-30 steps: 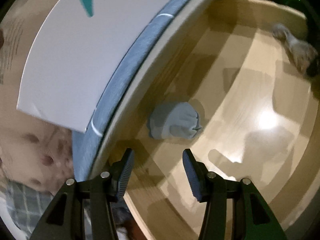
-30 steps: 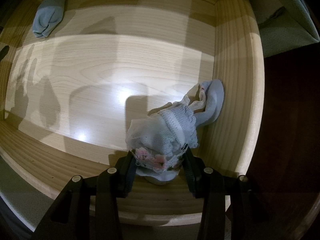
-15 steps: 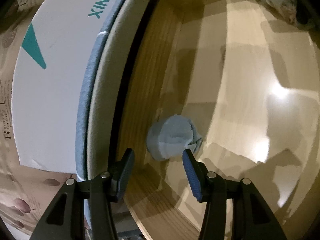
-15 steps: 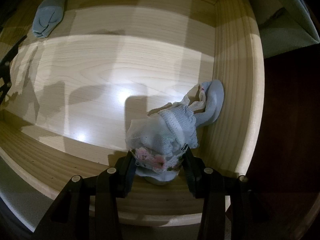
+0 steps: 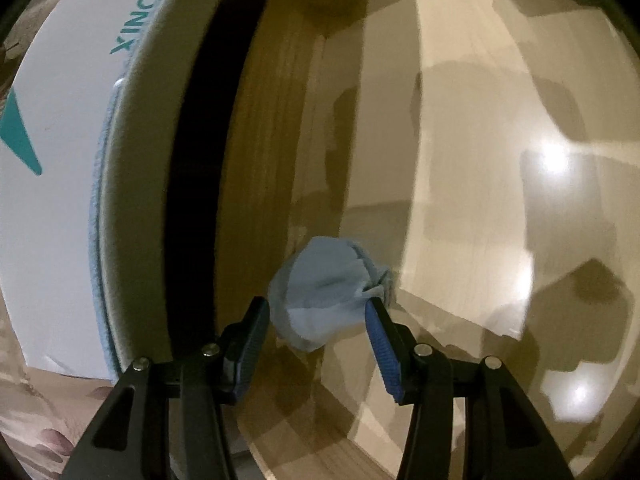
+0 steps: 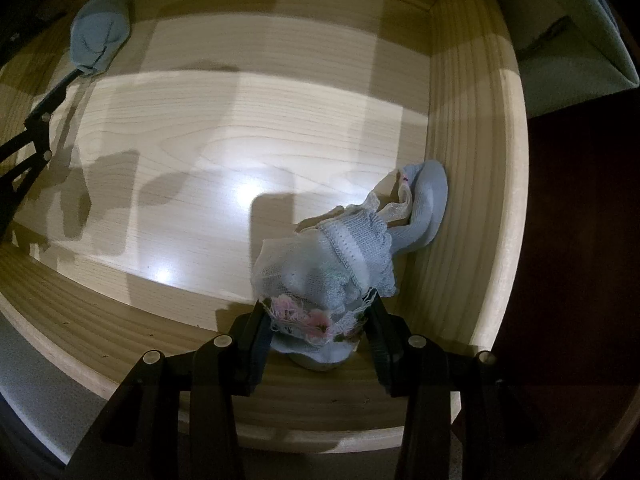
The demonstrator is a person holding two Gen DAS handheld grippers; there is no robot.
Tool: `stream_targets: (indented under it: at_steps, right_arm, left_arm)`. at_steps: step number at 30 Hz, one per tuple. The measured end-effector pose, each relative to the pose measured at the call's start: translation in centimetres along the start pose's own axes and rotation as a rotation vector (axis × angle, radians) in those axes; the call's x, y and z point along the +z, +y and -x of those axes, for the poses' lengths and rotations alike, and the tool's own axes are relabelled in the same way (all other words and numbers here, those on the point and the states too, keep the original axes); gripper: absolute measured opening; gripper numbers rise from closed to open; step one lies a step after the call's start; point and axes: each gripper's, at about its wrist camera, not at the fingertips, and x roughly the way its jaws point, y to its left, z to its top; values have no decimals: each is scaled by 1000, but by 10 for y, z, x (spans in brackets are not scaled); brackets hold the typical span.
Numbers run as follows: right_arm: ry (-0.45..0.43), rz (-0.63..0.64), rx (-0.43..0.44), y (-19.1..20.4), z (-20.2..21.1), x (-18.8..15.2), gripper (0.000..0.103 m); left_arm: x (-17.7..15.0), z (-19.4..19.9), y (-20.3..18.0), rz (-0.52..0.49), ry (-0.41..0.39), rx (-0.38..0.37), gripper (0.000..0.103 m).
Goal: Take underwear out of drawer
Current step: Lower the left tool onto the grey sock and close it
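Right gripper [image 6: 318,316] jaws clamp lacy underwear [image 6: 348,240], trailing toward drawer [image 6: 472,120] wall; left jaws open

Dim, fisheye-bent views; glare spots and hard shadows on the drawer floor [image 6: 280,128].

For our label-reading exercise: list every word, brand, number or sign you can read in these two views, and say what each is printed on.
"XINCCI": teal capitals on the flat white box beside the wooden drawer, left wrist view.
Teal triangle mark on the same box; no words in it.
Right wrist view: no readable text.
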Motion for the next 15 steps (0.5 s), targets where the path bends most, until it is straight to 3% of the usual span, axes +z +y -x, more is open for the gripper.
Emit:
stream_targets:
  at_steps: [4,9,15]
  right_arm:
    - [-2,-1,3,-1,1,1,41]
    - [-3,-1,4,-2,0,3,41]
    - [-7,-3,8,-4,2,6,42]
  left_arm:
    - [10,-4,-4,2,10,-61,40]
    - [14,-10,1,16,24,-94,37]
    - [17,-5,3,77,64,-158,9]
